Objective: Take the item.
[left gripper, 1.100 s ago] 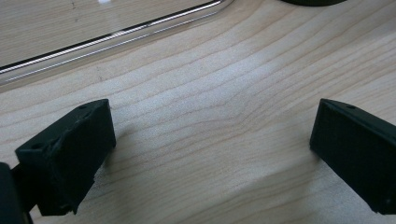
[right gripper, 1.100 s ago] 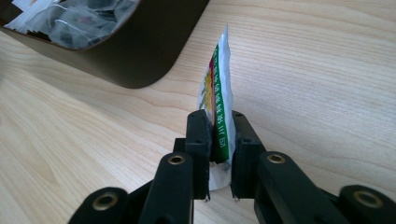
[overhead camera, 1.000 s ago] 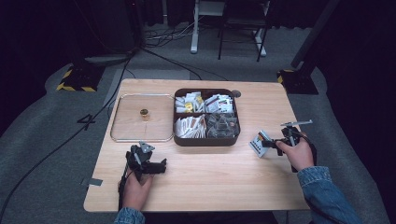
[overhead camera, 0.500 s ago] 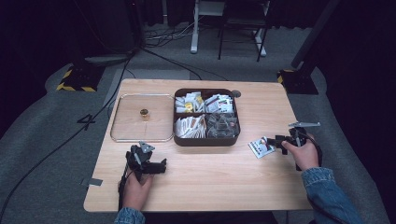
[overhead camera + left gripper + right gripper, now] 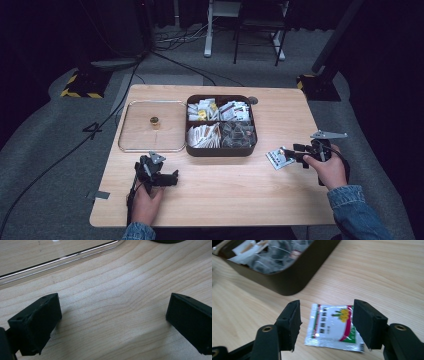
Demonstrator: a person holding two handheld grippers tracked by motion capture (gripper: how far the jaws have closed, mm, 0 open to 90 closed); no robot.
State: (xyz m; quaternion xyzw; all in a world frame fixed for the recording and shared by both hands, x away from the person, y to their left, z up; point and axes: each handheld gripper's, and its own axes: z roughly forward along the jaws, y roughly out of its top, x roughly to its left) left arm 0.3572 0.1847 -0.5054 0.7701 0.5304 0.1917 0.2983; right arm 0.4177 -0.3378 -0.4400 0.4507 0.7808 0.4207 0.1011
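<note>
Wooden worktop seen from above. Right hand-held gripper: jaws apart, poised over a silver sachet with a red-and-green label, which lies flat on the wood just beside the dark four-compartment box of assorted packets. Left hand-held gripper: jaws wide apart with nothing between them, low over bare wood near the front edge, close to the corner of a clear metal-rimmed tray. A small brass-coloured cylinder stands in that tray.
</note>
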